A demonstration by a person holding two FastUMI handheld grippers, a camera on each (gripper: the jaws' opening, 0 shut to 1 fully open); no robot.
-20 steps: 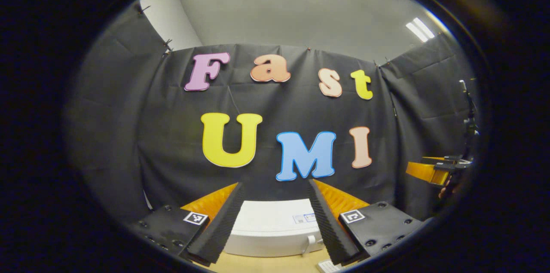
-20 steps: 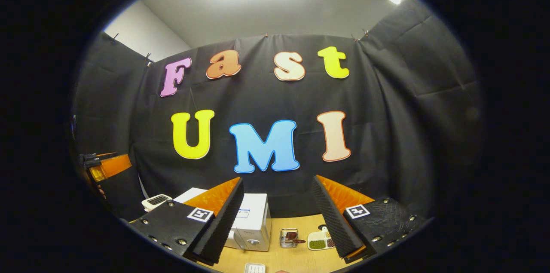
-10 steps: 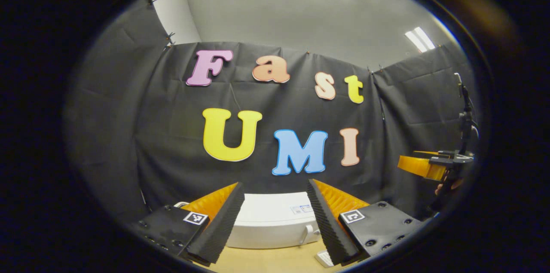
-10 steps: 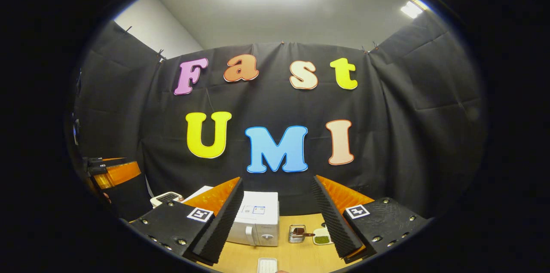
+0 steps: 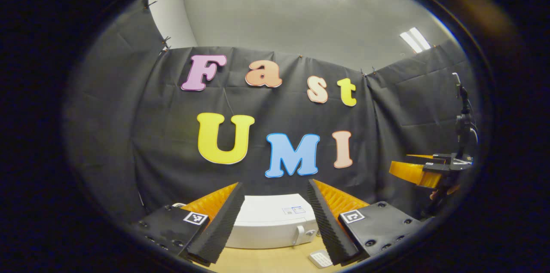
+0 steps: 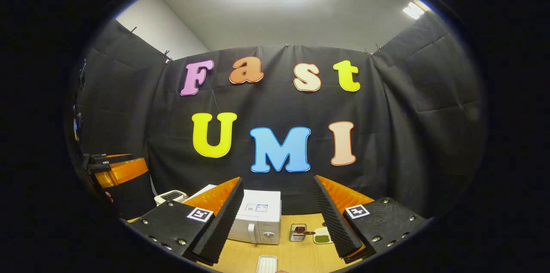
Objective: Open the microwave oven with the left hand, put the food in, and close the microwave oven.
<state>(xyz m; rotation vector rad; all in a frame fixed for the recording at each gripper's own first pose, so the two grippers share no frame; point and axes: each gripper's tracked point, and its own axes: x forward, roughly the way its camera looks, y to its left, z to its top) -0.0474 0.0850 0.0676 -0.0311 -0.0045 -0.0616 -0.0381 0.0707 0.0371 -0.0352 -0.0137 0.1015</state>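
Over the last second the left gripper (image 5: 271, 217) has swung so the white box-shaped microwave oven (image 5: 268, 225) sits at its 12 o'clock, handle at 1 o'clock; door shut. Right gripper (image 6: 277, 217) faces the small food dish (image 6: 322, 237) at 1 o'clock. Both gape empty, above open wooden desk (image 6: 296, 256).

one white microwave (image 6: 258, 221), two grippers (image 6: 275, 221) (image 5: 271, 220), one small glass container (image 6: 297, 232), one little dish of green stuff (image 6: 322, 238), one white tray (image 6: 267, 264), one table (image 6: 296, 256)

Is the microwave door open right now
No, in the right gripper view the microwave shows its door shut flush on the table.
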